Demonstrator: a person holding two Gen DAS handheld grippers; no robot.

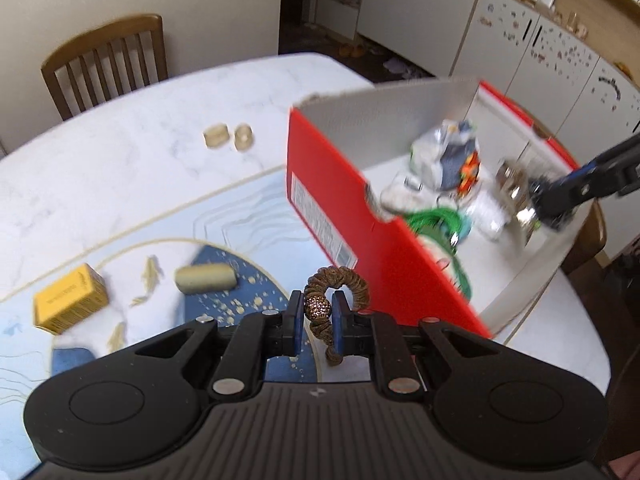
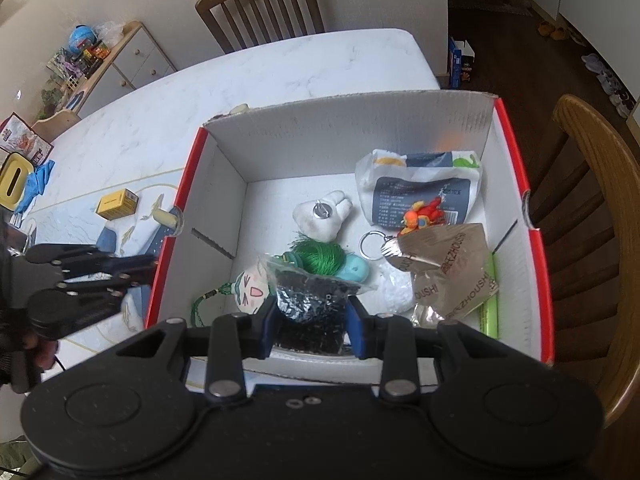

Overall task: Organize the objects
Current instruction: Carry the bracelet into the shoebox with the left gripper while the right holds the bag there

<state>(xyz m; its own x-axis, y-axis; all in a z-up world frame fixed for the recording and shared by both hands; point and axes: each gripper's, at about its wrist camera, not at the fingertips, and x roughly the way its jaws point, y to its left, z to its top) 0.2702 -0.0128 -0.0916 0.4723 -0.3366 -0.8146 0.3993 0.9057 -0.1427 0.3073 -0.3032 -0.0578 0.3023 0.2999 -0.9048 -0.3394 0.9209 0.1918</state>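
My left gripper (image 1: 316, 308) is shut on a brown coiled hair tie (image 1: 348, 280) with a glittery bead, lifted above the blue placemat (image 1: 248, 216) just left of the red box (image 1: 320, 184). In the right wrist view the left gripper (image 2: 148, 270) sits outside the red box's (image 2: 180, 200) left wall. Over the near end of the box, my right gripper (image 2: 312, 320) is shut on a clear bag of black beads (image 2: 308, 300). The box holds a white plush (image 2: 320, 220), a green tassel (image 2: 320, 258), a silver foil bag (image 2: 448, 268) and a printed packet (image 2: 420, 188).
On the placemat lie a yellow box (image 1: 70, 300) and a beige cylinder (image 1: 206, 278). Two small beige pieces (image 1: 228, 136) rest on the white marble table (image 1: 120, 140). Wooden chairs stand at the far side (image 2: 260, 4) and the right (image 2: 592, 240).
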